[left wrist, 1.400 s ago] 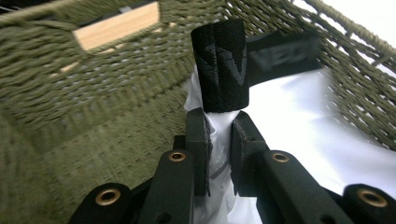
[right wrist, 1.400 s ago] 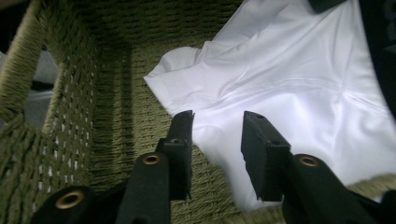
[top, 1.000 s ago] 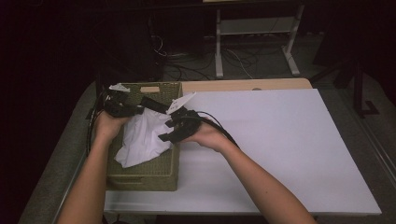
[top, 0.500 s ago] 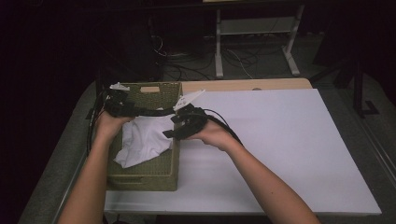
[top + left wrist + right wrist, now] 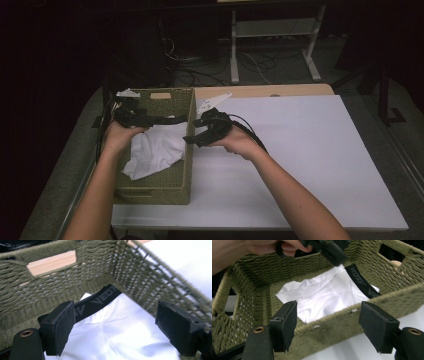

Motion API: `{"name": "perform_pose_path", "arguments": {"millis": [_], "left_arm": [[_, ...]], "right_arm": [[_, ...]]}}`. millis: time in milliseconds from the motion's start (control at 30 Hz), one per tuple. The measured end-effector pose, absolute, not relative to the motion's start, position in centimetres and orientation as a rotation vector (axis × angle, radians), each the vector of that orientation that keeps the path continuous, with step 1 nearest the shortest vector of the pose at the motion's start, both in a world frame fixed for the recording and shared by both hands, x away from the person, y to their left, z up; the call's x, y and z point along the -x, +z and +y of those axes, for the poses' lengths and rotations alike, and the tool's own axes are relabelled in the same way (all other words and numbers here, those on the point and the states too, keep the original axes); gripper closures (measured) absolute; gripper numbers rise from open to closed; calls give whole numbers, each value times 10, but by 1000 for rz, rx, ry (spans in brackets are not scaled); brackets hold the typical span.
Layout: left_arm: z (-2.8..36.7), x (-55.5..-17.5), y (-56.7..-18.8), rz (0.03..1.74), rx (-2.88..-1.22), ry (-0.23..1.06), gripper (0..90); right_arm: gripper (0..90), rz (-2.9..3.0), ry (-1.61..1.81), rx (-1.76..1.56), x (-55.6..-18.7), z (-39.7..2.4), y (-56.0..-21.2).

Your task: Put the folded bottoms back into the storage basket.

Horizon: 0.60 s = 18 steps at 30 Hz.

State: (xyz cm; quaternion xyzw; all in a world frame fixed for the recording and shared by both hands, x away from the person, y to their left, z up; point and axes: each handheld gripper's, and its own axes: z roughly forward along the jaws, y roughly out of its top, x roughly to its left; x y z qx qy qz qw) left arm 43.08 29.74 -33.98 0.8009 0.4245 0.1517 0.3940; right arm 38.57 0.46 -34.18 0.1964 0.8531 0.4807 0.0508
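Overhead, a person's two bare forearms reach in from the bottom edge toward an olive-green woven basket (image 5: 187, 165) that stands at the left end of a table (image 5: 310, 160) covered in white. Inside the basket lies a crumpled white garment (image 5: 155, 150) with a black elastic waistband (image 5: 98, 301) printed with grey letters; it rests loose on the basket floor, the waistband toward the far wall, which has a handle slot cut into it. The left hand-held gripper (image 5: 134, 117) hangs over the far left part of the basket, above the garment. Its jaws have just been opening, and in the left gripper view they stand well apart with the white cloth lying below and between them, neither pad pressing on it. The right hand-held gripper (image 5: 200, 134) sits just outside the basket's right wall, over the white table surface, pointing toward the basket. Its jaws have also just been opening, and in the right gripper view they stand wide with nothing between them, the basket's woven rim and the garment showing beyond. That same view shows the other hand with its gripper above the far side of the basket. Black cables trail from both grippers.
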Motion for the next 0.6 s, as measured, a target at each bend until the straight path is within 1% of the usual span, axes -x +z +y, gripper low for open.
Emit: {"name": "perform_pose_path", "arguments": {"millis": [500,600], "left_arm": [[253,-405,-327,922,-2052,325,133],[247,-399,-328,901,-2055,310,113]], "right_arm": [[218,2560,1443,-645,-383,-41,-339],[200,2544,1455,-668,-381,-53,-339]]}}
